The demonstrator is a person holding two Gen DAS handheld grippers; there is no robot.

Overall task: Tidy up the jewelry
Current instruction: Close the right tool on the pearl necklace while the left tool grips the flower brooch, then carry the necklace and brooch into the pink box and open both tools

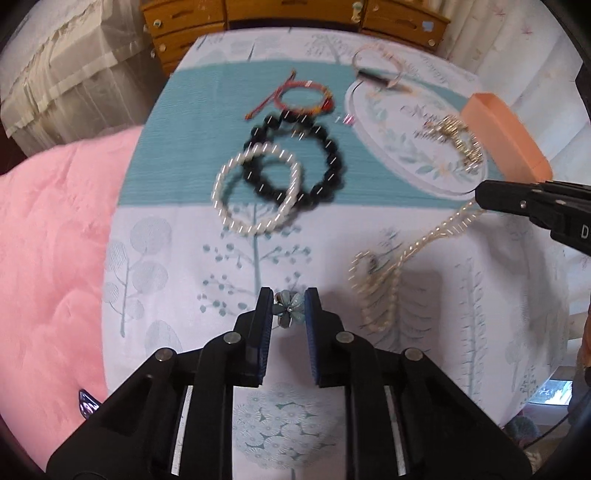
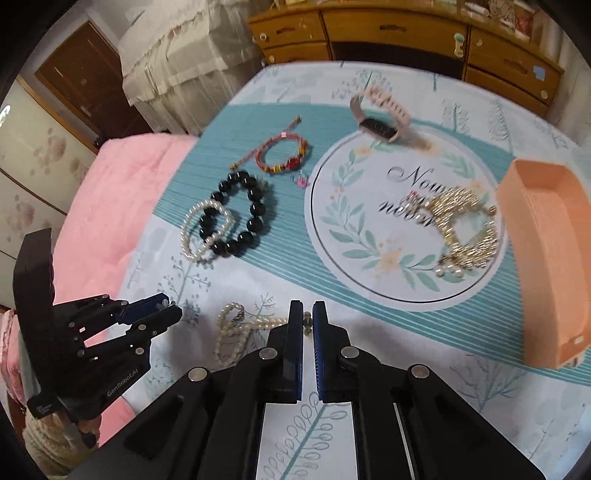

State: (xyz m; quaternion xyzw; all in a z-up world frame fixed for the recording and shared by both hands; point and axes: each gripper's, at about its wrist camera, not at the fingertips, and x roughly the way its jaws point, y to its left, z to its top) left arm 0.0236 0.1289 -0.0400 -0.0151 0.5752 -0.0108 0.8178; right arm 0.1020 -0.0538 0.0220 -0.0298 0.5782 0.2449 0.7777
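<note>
My left gripper (image 1: 289,297) points down at the tablecloth, shut on a small pale-blue flower ornament (image 1: 293,314) pinched between its blue pads. In the right wrist view the left gripper (image 2: 173,310) sits low at the left. My right gripper (image 2: 307,319) is shut on a pearl necklace (image 2: 229,328); a few beads show between its pads. In the left wrist view the necklace (image 1: 384,291) hangs from the right gripper (image 1: 478,195), its lower loops bunched on the cloth. An orange box (image 2: 543,258) stands open at the right.
A black bead bracelet (image 2: 236,214) overlaps a pearl bracelet (image 2: 199,229). Behind them lie a red braided bracelet (image 2: 282,155) and a pink-strapped watch (image 2: 380,122). A round printed tray (image 2: 351,229) holds gold jewelry (image 2: 461,225). Pink bedding (image 1: 55,240) lies left, a wooden dresser (image 2: 388,33) behind.
</note>
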